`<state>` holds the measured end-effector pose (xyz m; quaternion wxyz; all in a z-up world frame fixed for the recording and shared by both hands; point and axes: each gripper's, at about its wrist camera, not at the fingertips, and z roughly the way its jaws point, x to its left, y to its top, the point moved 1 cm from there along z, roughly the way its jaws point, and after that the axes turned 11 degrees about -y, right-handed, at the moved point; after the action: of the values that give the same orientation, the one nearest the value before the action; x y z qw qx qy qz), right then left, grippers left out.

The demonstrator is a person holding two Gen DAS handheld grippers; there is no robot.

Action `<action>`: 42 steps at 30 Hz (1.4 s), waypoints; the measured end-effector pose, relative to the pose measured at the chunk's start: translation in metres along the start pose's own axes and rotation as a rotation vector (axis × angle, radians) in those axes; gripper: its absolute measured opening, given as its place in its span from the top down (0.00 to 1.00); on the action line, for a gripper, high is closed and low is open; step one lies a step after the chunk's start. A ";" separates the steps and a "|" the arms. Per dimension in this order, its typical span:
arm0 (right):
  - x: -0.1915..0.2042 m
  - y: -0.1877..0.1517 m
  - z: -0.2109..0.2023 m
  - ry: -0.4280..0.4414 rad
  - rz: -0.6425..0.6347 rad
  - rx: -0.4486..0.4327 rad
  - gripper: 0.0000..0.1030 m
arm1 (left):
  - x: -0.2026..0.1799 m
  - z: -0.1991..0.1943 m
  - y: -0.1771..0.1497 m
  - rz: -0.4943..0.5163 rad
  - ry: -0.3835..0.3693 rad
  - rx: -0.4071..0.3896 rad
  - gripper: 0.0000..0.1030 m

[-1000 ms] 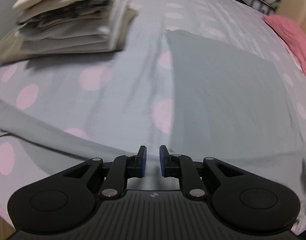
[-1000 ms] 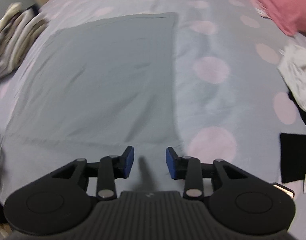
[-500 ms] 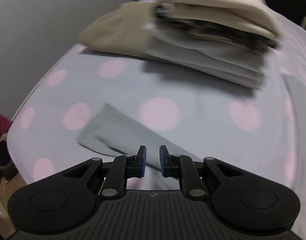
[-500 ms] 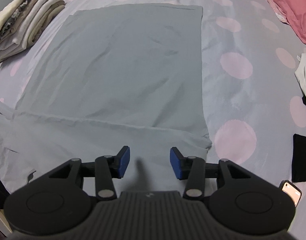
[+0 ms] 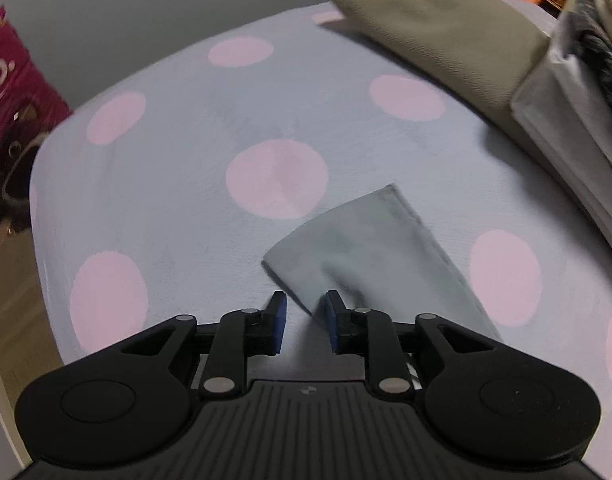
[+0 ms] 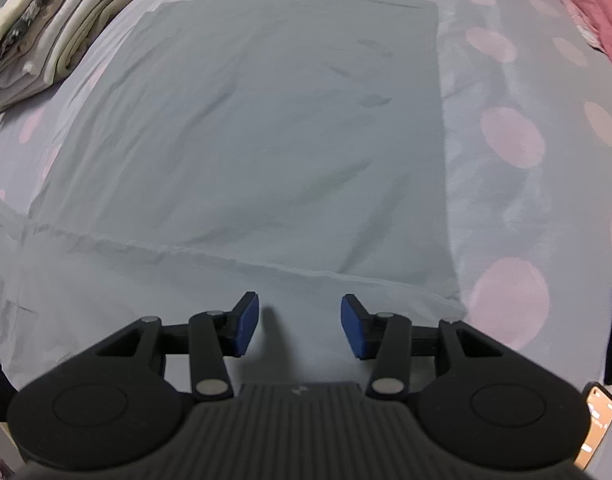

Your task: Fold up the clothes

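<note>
A grey garment (image 6: 266, 136) lies spread flat on the pink-dotted bed sheet (image 6: 506, 136), with a seam running across near my right gripper. My right gripper (image 6: 300, 326) is open and empty, hovering over the garment's near part. In the left wrist view the garment's sleeve end (image 5: 366, 248) lies flat on the sheet (image 5: 186, 184). My left gripper (image 5: 305, 322) is open, its jaws on either side of the sleeve's near corner, not closed on it.
A stack of folded clothes (image 6: 46, 36) sits at the far left of the bed, also at the upper right of the left wrist view (image 5: 506, 56). A red pillow (image 6: 586, 4) lies far right. A phone (image 6: 598, 420) and a magenta bag (image 5: 10, 92) lie off the bed edges.
My left gripper swung left from the garment's body to the sleeve end and opened wider around its corner. My right gripper opened wider and drew back over the garment's near part.
</note>
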<state>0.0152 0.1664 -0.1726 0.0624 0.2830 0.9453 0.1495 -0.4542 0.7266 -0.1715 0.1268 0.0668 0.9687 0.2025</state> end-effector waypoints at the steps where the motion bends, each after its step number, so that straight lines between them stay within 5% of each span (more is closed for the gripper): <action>1: 0.003 0.001 0.002 0.000 -0.010 0.002 0.52 | 0.002 0.001 0.001 -0.015 -0.007 -0.005 0.80; 6: 0.012 0.006 0.009 0.001 -0.033 0.013 0.52 | 0.002 0.003 0.005 -0.059 -0.041 -0.030 0.80; 8: 0.013 0.006 0.010 0.001 -0.031 0.014 0.52 | 0.000 -0.002 0.005 -0.052 -0.051 -0.045 0.96; 12: 0.012 0.005 0.008 -0.002 -0.033 0.007 0.52 | -0.012 -0.033 0.004 -0.044 -0.092 -0.130 0.98; 19: 0.008 0.003 -0.006 0.007 -0.031 -0.031 0.52 | -0.078 -0.122 -0.014 0.171 -0.302 -0.194 0.99; 25: 0.001 -0.001 -0.026 0.017 -0.019 -0.077 0.52 | -0.152 -0.187 -0.062 0.366 -0.492 -0.256 0.99; 32: -0.014 -0.015 -0.048 0.026 0.013 -0.116 0.52 | -0.224 -0.210 -0.129 0.516 -0.663 -0.237 0.99; 42: -0.011 -0.044 -0.070 0.155 0.084 -0.116 0.57 | -0.297 -0.197 -0.252 0.734 -0.715 -0.122 0.99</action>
<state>-0.0122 0.1080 -0.1198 -0.0009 0.3057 0.9245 0.2277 -0.2428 0.3699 -0.0355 0.3744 0.4599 0.7640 0.2543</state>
